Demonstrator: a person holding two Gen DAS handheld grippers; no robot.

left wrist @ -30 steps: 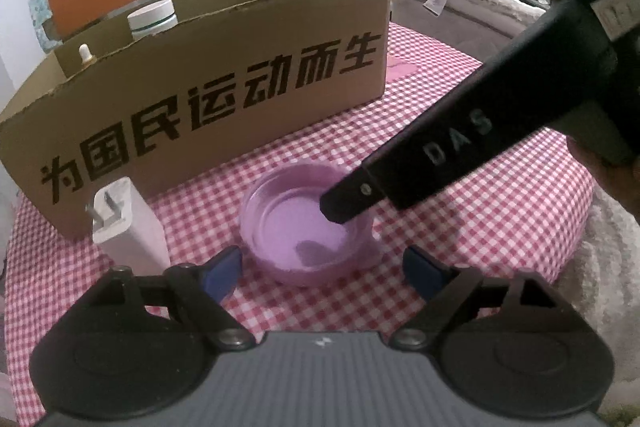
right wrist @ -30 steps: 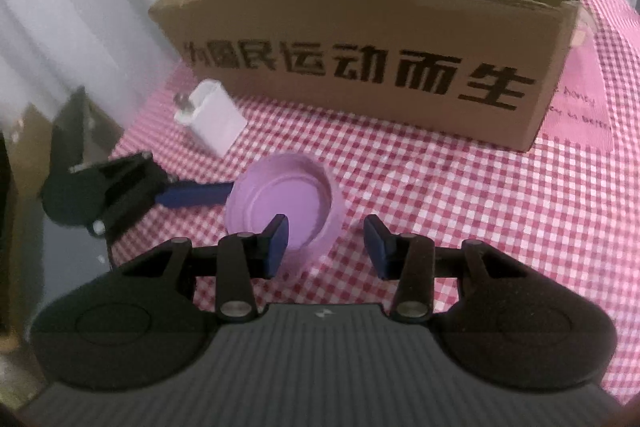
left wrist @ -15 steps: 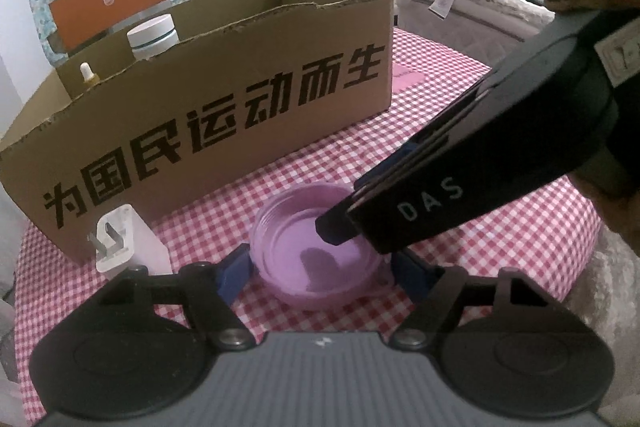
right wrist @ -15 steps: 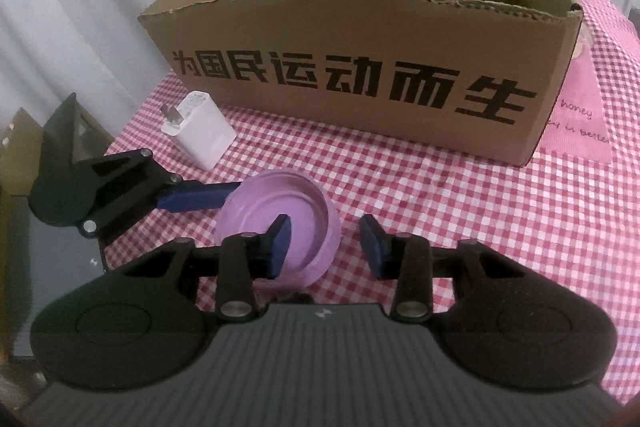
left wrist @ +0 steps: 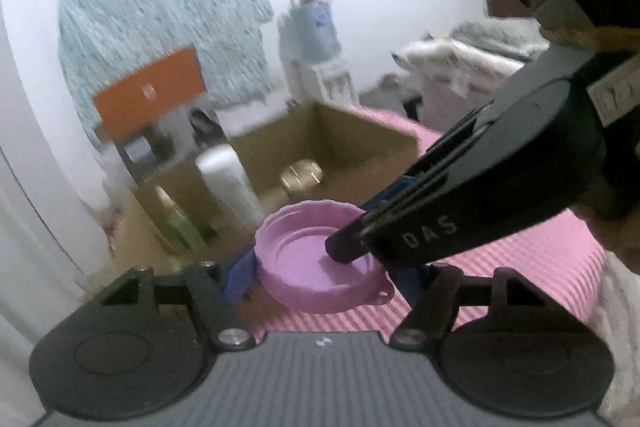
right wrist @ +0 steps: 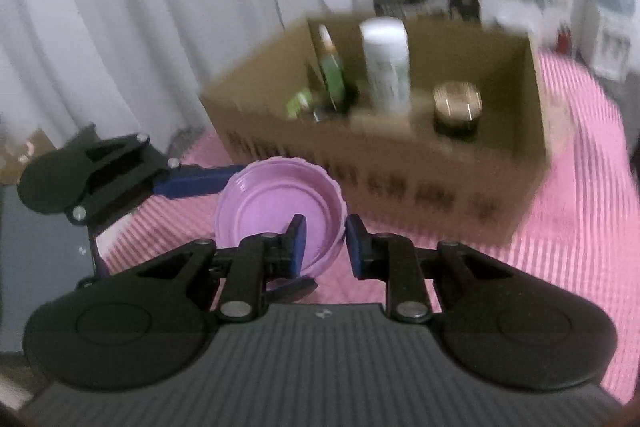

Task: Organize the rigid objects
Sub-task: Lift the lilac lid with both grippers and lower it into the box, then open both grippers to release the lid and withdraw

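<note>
Lifted off the checked cloth since the earlier frames, your purple lid (left wrist: 320,259) now hangs in the air, low in the centre of the left view, with the open box behind it rather than above it. Your left claw (left wrist: 320,277) grips the lid across its width, blue pads pressed on both sides of the rim. Your right claw (right wrist: 324,247) pinches the rim wall, one finger inside the cup and one outside; in the left view that inner finger (left wrist: 348,247) reaches in from the right.

Keep both grips steady and the lid level as you carry it over the near wall of the cardboard box (right wrist: 400,163), and judge a free spot, likely the middle or right of the box, away from the white bottle (right wrist: 386,63), the green dropper bottle (right wrist: 332,75) and the gold-capped jar (right wrist: 458,107).

"DAS" reads on the right claw's finger. Motion blur makes the print on the box front unreadable now.
</note>
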